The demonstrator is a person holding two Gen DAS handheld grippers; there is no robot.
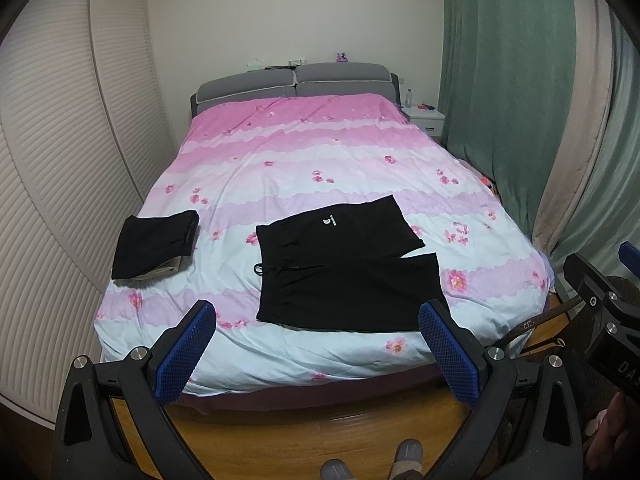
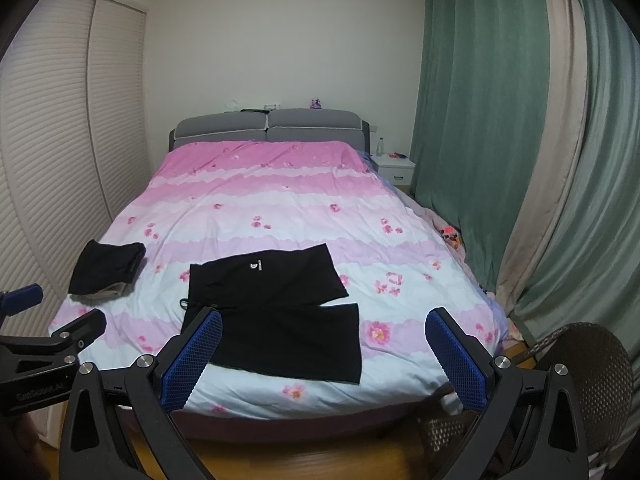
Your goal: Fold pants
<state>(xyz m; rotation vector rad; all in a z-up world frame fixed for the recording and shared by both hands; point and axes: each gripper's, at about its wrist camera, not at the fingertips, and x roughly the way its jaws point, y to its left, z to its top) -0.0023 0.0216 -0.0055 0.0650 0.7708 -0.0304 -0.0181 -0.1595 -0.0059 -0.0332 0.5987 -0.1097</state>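
Black shorts (image 1: 344, 268) lie spread flat near the foot of the bed, waistband to the left, legs to the right, a small white logo on the far leg; they also show in the right wrist view (image 2: 276, 320). My left gripper (image 1: 318, 316) is open and empty, held above the floor just short of the bed's foot edge. My right gripper (image 2: 324, 322) is open and empty too, at about the same distance from the bed. Each gripper shows at the edge of the other's view.
A folded black garment on a beige one (image 1: 154, 246) lies at the bed's left edge. The bed has a pink and white floral duvet (image 1: 320, 152). A louvred wardrobe (image 1: 60, 140) stands left, green curtains (image 2: 500, 120) and a white nightstand (image 2: 394, 168) right. A wicker basket (image 2: 580, 380) stands near right.
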